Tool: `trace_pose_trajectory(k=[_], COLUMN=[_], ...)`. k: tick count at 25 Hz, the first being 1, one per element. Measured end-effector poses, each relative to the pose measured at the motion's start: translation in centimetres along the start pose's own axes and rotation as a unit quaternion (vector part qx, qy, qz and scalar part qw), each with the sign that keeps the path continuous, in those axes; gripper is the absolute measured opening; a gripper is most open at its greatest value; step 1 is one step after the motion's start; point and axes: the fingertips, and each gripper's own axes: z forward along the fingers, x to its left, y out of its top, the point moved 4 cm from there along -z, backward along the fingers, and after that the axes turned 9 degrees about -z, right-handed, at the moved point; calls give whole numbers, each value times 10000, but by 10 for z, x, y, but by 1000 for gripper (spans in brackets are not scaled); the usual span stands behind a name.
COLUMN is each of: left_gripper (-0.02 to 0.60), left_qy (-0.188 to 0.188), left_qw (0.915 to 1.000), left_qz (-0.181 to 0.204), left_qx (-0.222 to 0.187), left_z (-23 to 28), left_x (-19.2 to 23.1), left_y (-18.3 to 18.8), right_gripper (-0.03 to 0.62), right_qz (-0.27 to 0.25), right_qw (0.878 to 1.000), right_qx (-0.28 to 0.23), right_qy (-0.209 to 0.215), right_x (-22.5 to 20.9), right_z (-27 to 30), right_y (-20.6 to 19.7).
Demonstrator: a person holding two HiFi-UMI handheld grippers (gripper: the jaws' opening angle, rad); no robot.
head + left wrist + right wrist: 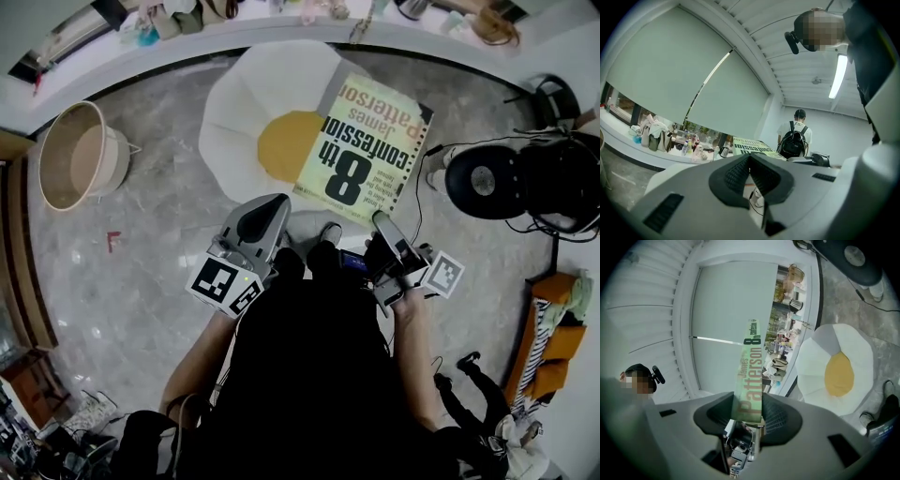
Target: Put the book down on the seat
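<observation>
A pale green book (361, 150) with large black cover print hangs flat over the right part of a white fried-egg-shaped seat (262, 94) with a yellow centre (286, 145). My right gripper (384, 227) is shut on the book's near edge. In the right gripper view the book's spine (750, 376) stands clamped between the pads (776, 416), and the seat (839, 371) lies off to the right. My left gripper (267, 216) hovers near the seat's front edge, shut and empty. In the left gripper view, the left gripper (750, 161) points up toward the room.
A round woven basket (80, 155) stands on the marble floor at the left. A black round stool (487, 183) with cables sits right of the seat. A curved ledge (281, 28) with bottles and bags runs behind. A person with a backpack (794, 138) stands far off.
</observation>
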Motion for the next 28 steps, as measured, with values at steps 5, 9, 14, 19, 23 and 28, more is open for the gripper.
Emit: trace_pose_trajectory(k=[5,9,14,19,23,28], left_gripper=[9,9,9,11,9,9], left_qy=[-1,53,97,160,219,189], left_qw=[9999,9999,9999,9997,9995,9994], left_qz=[1,-17,120,176,78,20], left_qx=[133,115,10,-114,-209,-297], left_z=[-2,-6,-12,-12,-15,-29], left_x=[0,-2,-10,-16,-19,-28], left_y=[1,-4,-4,-5,-6,7], right_gripper=[181,181,181,181,181,181], right_qz=[100,139,108,112,69,-26], right_qw=[9999,9998,9998,9995,9994,9994], right_qx=[-102,-104,-24,18,38,34], right_qy=[-54,3,166,285,340,331], right_x=[2,1,0,-7,-6,13], right_z=[3,2,-1,-2,-3,-1], right_y=[-2,-2,0,1,1,-1])
